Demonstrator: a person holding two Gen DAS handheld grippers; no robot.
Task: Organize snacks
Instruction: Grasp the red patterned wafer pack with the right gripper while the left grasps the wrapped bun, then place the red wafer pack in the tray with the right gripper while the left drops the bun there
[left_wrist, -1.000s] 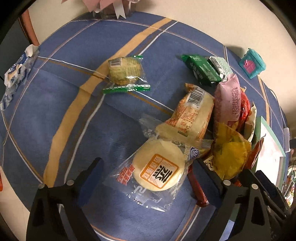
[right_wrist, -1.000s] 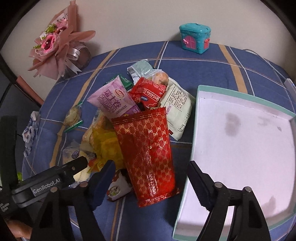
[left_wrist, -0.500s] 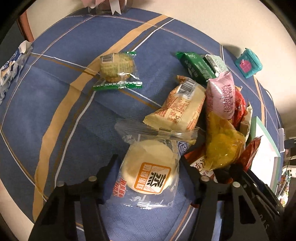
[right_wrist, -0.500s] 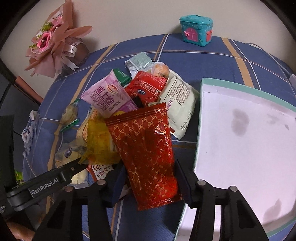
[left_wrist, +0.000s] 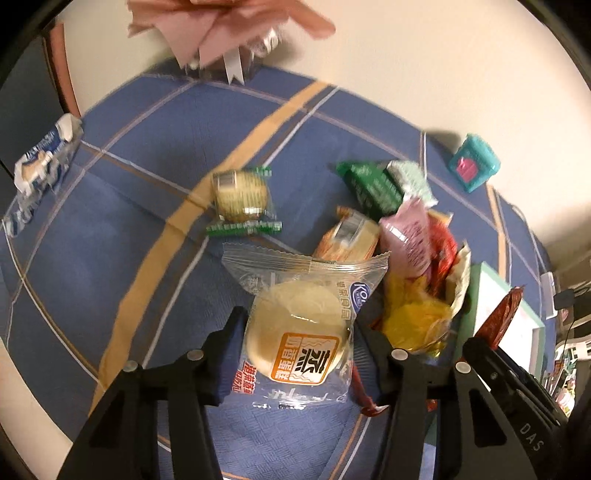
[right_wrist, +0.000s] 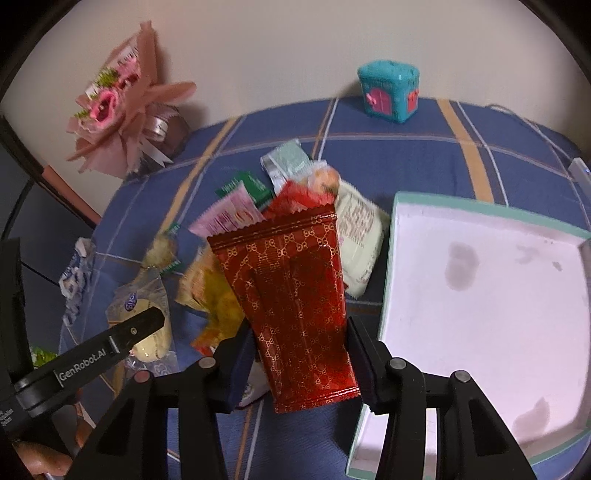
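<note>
Gleaming with gold lattice print, the red packet (right_wrist: 299, 306) sits clamped in the right gripper (right_wrist: 301, 363), while the left gripper (left_wrist: 299, 354) pinches a clear-wrapped round pastry (left_wrist: 299, 332).

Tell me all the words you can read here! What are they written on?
"GenRobot.AI": on the left gripper's arm, seen from the right camera.
"DAS": on the right gripper's arm, seen from the left camera.
Clear-wrapped round cake: big Chinese characters, too blurred to read.
Pink packet and cream packet: print too blurred.
Red packet: pattern only, no words.
</note>
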